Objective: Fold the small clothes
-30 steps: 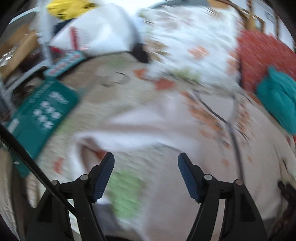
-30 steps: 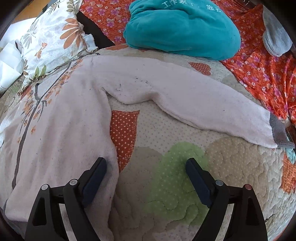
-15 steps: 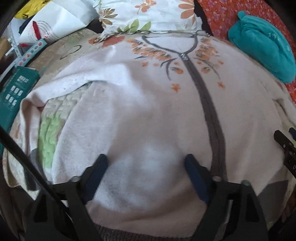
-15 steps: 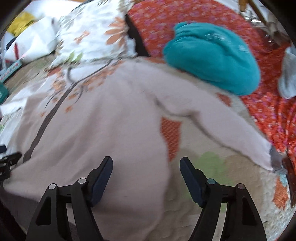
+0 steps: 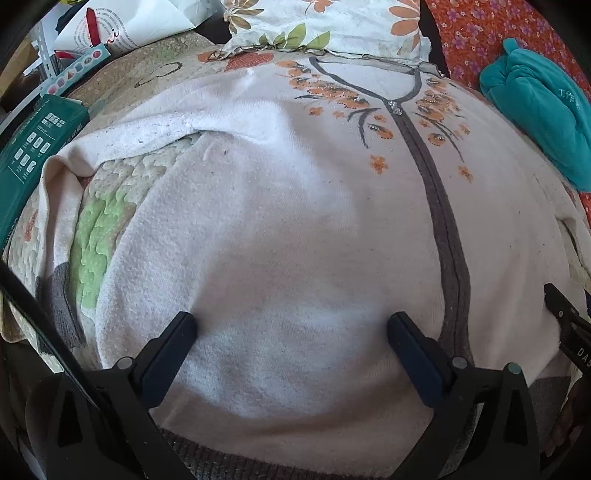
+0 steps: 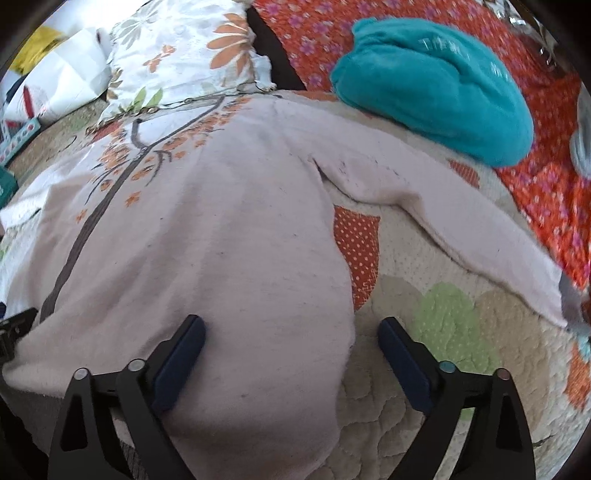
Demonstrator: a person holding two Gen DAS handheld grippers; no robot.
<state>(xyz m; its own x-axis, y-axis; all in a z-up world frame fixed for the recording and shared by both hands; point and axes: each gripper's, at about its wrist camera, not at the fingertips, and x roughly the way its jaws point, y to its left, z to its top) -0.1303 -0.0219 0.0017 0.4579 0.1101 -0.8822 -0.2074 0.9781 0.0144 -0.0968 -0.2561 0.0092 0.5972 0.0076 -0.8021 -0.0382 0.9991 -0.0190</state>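
A pale pink cardigan (image 5: 295, 206) with a grey zip band and orange flower print lies spread flat on a quilted bedspread (image 6: 443, 317). It also shows in the right wrist view (image 6: 207, 236), with its right sleeve (image 6: 461, 229) stretched out to the right. Its left sleeve (image 5: 59, 206) bends down the left side. My left gripper (image 5: 291, 328) is open and empty, low over the lower front near the hem. My right gripper (image 6: 291, 328) is open and empty over the cardigan's right side edge. The right gripper's tip shows at the left wrist view's right edge (image 5: 565, 314).
A teal folded garment (image 6: 436, 85) lies on an orange floral sheet (image 6: 546, 177) at the back right. A floral pillow (image 5: 325, 26) sits behind the collar. A green box (image 5: 29, 155) and a white bag (image 5: 136, 22) lie at the left.
Both grippers have swung from the sides to over the cardigan's lower body and settled there. Both jaws stay open.
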